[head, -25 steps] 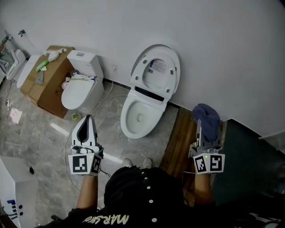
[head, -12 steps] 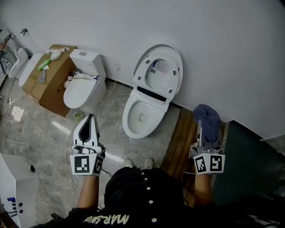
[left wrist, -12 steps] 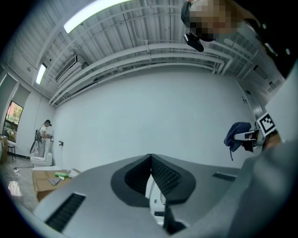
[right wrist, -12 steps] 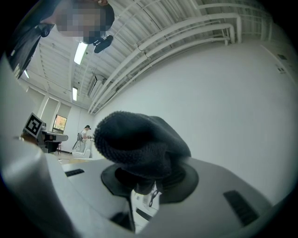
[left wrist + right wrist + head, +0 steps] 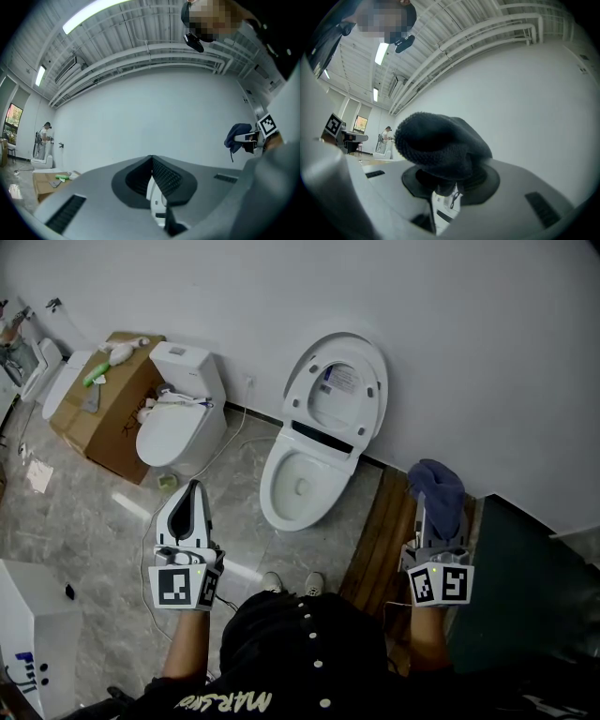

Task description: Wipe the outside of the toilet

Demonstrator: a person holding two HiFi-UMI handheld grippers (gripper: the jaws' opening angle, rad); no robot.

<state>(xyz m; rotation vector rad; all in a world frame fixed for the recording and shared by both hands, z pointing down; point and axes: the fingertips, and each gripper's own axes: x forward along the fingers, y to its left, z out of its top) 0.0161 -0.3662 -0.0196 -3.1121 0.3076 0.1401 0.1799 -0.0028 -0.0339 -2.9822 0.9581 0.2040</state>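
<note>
Right tongs (image 5: pixel 431 512) clamp cloth (image 5: pixel 436 484), left tongs (image 5: pixel 192 488) closed, empty; I'd press it flat, wipe toilet (image 5: pixel 300 493) shell top-down.

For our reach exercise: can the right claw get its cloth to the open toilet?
Probably yes: the right claw, shut on the cloth, has only bare floor between it and the toilet.

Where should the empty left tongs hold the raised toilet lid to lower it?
Probably the lid's upper rim, coming from the front-left. It stands upright close to the wall, so the back looks blocked, and only the thin edge would fit. The left tongs are shut now and must open first.
</note>
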